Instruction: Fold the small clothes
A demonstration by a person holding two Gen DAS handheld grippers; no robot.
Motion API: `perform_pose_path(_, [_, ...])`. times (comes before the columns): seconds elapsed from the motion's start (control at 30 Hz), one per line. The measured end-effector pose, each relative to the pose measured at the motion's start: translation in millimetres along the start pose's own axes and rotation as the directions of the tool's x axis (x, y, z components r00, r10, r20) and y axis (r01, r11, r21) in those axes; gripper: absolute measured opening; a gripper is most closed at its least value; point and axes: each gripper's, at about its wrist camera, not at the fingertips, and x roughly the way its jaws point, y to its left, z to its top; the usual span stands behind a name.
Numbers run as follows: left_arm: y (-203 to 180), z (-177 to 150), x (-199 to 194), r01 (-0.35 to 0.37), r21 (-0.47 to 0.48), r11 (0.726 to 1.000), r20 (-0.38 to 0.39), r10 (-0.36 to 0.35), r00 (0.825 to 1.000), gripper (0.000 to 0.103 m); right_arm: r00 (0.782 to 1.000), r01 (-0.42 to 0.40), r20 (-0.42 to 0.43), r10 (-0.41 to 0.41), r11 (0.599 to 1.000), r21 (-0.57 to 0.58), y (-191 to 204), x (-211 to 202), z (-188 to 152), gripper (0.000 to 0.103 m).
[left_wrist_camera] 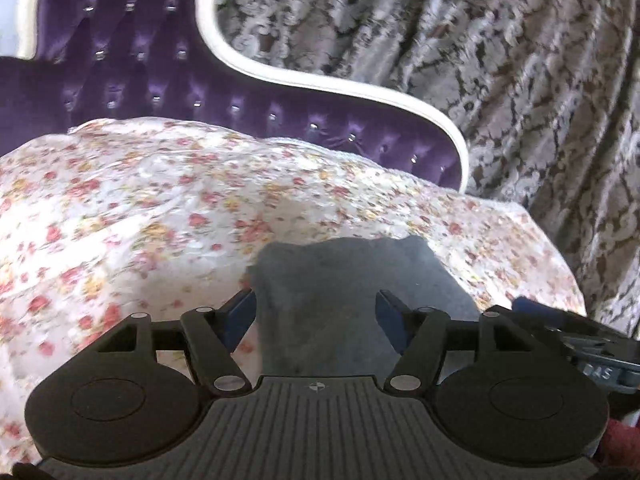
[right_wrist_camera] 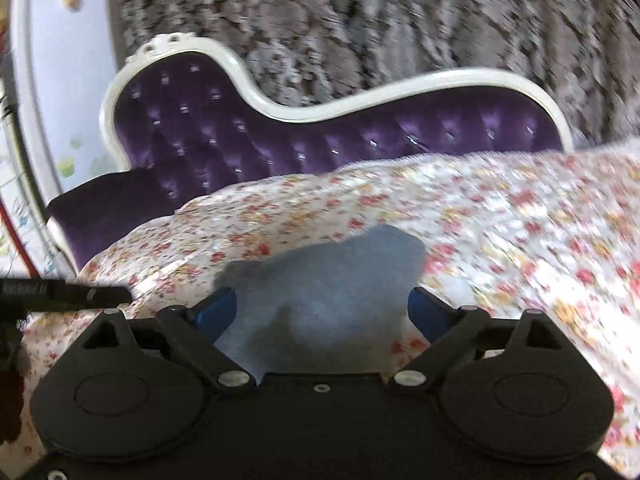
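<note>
Both tools spread, pinching nothing: left tool (left_wrist_camera: 316,312), right tool (right_wrist_camera: 322,312); grey garment (left_wrist_camera: 348,280) released on floral bedspread (left_wrist_camera: 140,200); next likely regrasp an edge.

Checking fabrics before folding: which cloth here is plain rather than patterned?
The grey garment between the open jaws; the floral sheet and curtain are patterned.

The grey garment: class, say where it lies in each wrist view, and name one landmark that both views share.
Left wrist: the grey garment lies low and centre on the floral sheet, between the open fingers.
Right wrist: low and centre, the grey garment between the open fingers.
Shared landmark: the purple tufted headboard, behind the sheet.
</note>
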Motion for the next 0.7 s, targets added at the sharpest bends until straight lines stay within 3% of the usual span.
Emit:
perform_pose_path(0.13, [-8,-2,16,-0.023,0.007,1.0,-0.024,0.024,0.999,0.064,0.997,-0.068,0.02,0.069,0.997,-0.026,9,4,3,0.103])
perform_pose_path(0.3, [0,-8,21,-0.063,-0.012,0.998,-0.054,0.063,0.997,0.064,0.981,-0.191,0.036,0.192,0.981,-0.025,11,7,0,0.103])
perform_pose_path(0.37, [2,-10,22,-0.085,-0.013,0.996,-0.065,0.084,0.994,0.064,0.969,-0.245,0.002,0.245,0.969,0.018,5,17,-6,0.103])
perform_pose_path(0.47, [4,-12,20,-0.098,-0.011,0.995,-0.076,0.097,0.992,0.064,0.953,-0.199,-0.196,0.232,0.964,0.175,-18,57,-26,0.102])
perform_pose_path(0.7, [-5,-17,10,-0.099,0.013,0.995,-0.065,0.1,0.993,0.064,0.965,-0.211,-0.126,0.232,0.964,0.161,-13,35,-19,0.103])
